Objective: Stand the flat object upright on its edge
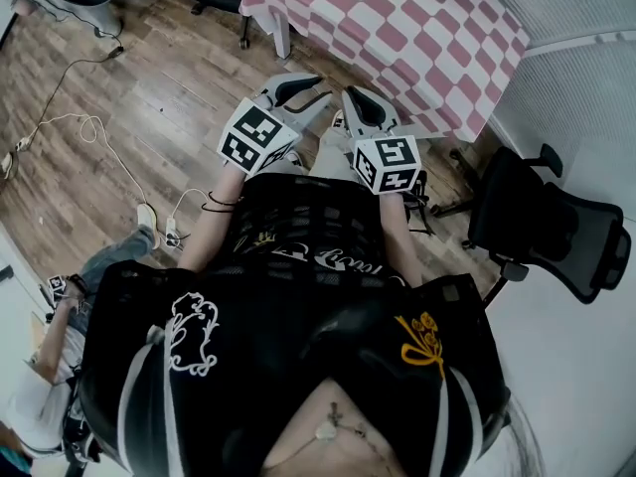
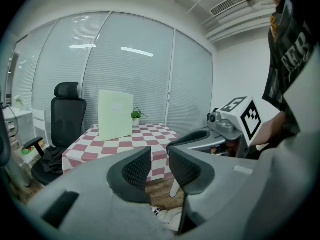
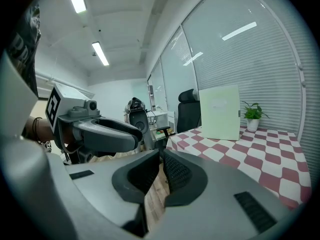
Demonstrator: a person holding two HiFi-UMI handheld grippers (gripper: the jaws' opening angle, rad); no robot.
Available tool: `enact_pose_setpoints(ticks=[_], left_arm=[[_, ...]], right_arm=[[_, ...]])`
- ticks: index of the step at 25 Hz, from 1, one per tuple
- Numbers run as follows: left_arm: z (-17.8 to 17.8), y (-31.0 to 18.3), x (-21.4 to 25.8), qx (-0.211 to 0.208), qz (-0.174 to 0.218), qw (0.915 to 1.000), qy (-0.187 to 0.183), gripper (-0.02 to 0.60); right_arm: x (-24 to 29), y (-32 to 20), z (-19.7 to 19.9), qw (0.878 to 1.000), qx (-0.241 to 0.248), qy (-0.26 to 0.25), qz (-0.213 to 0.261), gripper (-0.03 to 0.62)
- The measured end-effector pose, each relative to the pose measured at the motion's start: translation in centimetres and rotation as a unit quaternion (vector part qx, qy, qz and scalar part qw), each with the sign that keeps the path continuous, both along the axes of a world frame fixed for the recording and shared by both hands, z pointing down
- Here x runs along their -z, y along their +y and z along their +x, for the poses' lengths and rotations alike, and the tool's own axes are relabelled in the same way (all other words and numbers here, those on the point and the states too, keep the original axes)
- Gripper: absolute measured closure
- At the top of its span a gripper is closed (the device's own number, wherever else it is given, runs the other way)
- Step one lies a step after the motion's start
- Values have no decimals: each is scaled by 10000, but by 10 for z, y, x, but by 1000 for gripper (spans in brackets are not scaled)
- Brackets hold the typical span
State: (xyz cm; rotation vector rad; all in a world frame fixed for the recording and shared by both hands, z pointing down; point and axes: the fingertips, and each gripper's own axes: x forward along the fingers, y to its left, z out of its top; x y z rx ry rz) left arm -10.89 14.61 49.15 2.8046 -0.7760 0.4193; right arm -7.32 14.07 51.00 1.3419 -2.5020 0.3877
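A pale green flat board (image 2: 116, 115) stands upright on the table with the pink checked cloth (image 2: 155, 134), and it shows in the right gripper view too (image 3: 220, 112). Both grippers hang in the air side by side, well short of the table and above the wooden floor. My left gripper (image 2: 159, 156) (image 1: 320, 91) is closed down to a narrow slit with nothing in it. My right gripper (image 3: 161, 156) (image 1: 354, 95) is shut, its pads meeting at the tips, empty. Neither touches the board.
A small potted plant (image 2: 136, 118) stands just right of the board. A black office chair (image 1: 556, 217) sits right of the table (image 1: 397, 38). Cables (image 1: 89, 127) trail over the floor at left. Another person (image 1: 60, 356) sits at lower left.
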Motion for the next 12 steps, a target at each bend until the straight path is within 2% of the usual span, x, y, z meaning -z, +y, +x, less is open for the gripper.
enact_pose_setpoints(ticks=[12], left_arm=[[-16,-13,-3,233,-32,9997,-81,462]], right_arm=[[-1,-9,-19,9996,288,2,17,563]])
